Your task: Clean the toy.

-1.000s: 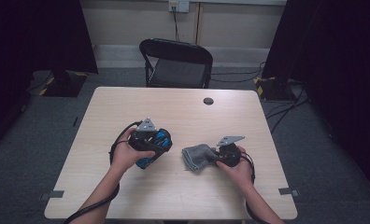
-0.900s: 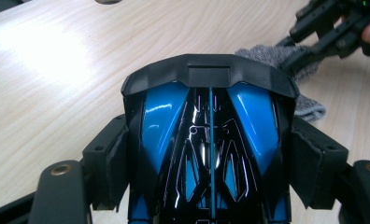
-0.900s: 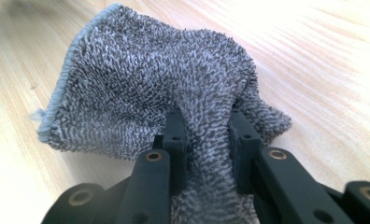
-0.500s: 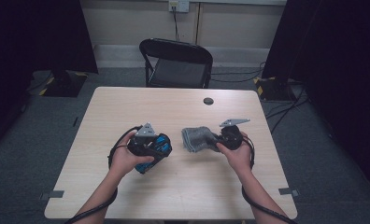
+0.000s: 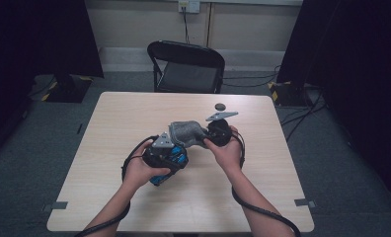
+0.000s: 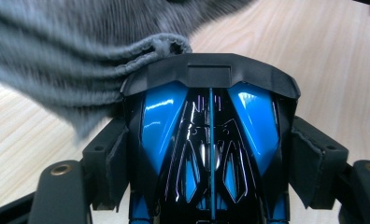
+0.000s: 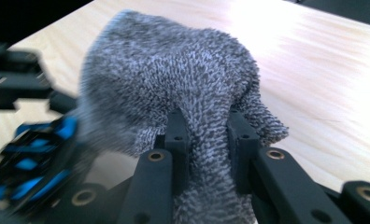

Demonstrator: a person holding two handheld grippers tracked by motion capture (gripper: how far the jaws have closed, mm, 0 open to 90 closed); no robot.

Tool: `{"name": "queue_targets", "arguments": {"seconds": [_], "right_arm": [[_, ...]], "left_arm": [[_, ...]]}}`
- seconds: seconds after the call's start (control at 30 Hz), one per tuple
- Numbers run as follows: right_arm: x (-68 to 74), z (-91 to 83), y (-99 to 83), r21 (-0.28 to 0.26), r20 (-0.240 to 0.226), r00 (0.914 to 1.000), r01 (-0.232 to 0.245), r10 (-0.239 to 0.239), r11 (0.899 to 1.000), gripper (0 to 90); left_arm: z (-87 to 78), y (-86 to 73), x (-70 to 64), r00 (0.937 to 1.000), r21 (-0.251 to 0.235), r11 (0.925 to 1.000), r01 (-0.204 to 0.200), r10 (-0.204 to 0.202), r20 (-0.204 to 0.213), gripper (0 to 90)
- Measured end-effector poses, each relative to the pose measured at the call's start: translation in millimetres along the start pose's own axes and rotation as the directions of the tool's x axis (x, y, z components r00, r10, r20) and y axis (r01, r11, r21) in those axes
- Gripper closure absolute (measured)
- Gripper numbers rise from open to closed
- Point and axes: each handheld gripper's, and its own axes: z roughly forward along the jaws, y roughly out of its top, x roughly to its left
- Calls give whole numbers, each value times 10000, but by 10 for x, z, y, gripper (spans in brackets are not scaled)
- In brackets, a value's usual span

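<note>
Wooden table [image 5: 134,113], grey sock [image 7: 174,93] pinched in right hand-held gripper [image 7: 206,135]; blue toy car [image 6: 211,135] clamped in left [image 6: 211,158]

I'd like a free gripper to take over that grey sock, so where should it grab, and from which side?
Best guess: the loose ribbed cuff, approached along the table from the left gripper's side. The right gripper already pinches the grey sock lower down, and the cuff's folded rim offers a firm edge.
</note>
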Motion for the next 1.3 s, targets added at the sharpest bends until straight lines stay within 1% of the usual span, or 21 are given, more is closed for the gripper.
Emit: {"name": "queue_targets", "arguments": {"seconds": [0.07, 0.1, 0.17, 0.2, 0.23, 0.27, 0.3, 0.33, 0.43, 0.47, 0.53, 0.63, 0.67, 0.7, 0.77, 0.9, 1.0, 1.1, 1.17, 1.23, 1.3], "right_arm": [[46, 19, -15, -10, -429, 9991, 28, -28, 10000, 745], [62, 19, -22, 0, -485, 9988, 5, -5, 10000, 745], [86, 20, -43, 122, -741, 9972, 19, -9, 9999, 746], [105, 13, -62, 62, -1010, 9949, 31, -25, 10000, 749], [126, 4, -69, 92, -1161, 9932, 119, -108, 9999, 749], [150, -7, -76, 107, -1295, 9914, 188, -172, 9998, 749], [150, -7, -76, 107, -1295, 9914, 188, -172, 9998, 749], [194, -34, -87, 79, -1574, 9871, 307, -291, 9995, 751], [242, -68, -108, 96, -1839, 9811, 622, -593, 9980, 751], [255, -80, -121, 105, -1934, 9787, 717, -683, 9974, 751], [281, -103, -152, 94, -2221, 9716, 863, -821, 9962, 751], [326, -124, -211, 214, -2535, 9621, 1099, -1009, 9937, 752], [326, -124, -211, 214, -2535, 9621, 1099, -1009, 9937, 752], [335, -130, -241, 303, -2639, 9587, 1177, -1056, 9926, 752], [329, -134, -302, 463, -2816, 9523, 1355, -1172, 9897, 751], [283, -156, -378, 579, -2853, 9531, 1225, -1012, 9908, 751], [209, -198, -407, 590, -2802, 9567, 996, -793, 9933, 751], [144, -247, -409, 553, -2616, 9628, 853, -680, 9948, 752], [88, -290, -400, 483, -2375, 9697, 699, -565, 9964, 751], [42, -318, -389, 367, -2224, 9739, 559, -464, 9978, 752], [-33, -358, -360, 300, -1921, 9809, 375, -311, 9988, 752]], "left_arm": [[-17, -14, 36, 9997, -49, 9999, 119, -120, -221, 256], [-36, -23, 70, 9988, -32, 9998, 214, -215, -434, 256], [-62, -44, 120, 9974, -149, 9989, 455, -463, -547, 256], [-69, -51, 135, 9967, -166, 9986, 499, -509, -627, 256], [-76, -55, 147, 9962, -161, 9987, 480, -490, -716, 256], [-80, -56, 156, 9959, -117, 9988, 470, -478, -770, 256], [-80, -56, 156, 9959, -117, 9988, 470, -478, -770, 256], [-86, -60, 169, 9947, -123, 9987, 504, -513, -893, 256], [-106, -76, 218, 9917, -150, 9983, 570, -584, -1142, 256], [-110, -83, 228, 9911, -115, 9975, 692, -700, -1132, 256], [-123, -97, 258, 9893, -96, 9977, 668, -675, -1290, 256], [-132, -123, 291, 9885, -79, 9968, 791, -795, -1286, 256], [-132, -123, 291, 9885, -79, 9968, 791, -795, -1286, 256], [-136, -129, 302, 9880, -87, 9968, 796, -801, -1319, 256], [-152, -143, 329, 9861, -163, 9953, 956, -969, -1349, 256], [-200, -143, 364, 9840, -311, 9945, 999, -1034, -1453, 256], [-233, -132, 374, 9834, -419, 9935, 1063, -1112, -1432, 256], [-254, -126, 373, 9831, -462, 9934, 1047, -1104, -1463, 256], [-256, -124, 368, 9839, -461, 9936, 1030, -1085, -1419, 256], [-256, -122, 358, 9843, -431, 9940, 1008, -1059, -1412, 256], [-254, -115, 347, 9853, -464, 9941, 976, -1031, -1361, 256]]}}
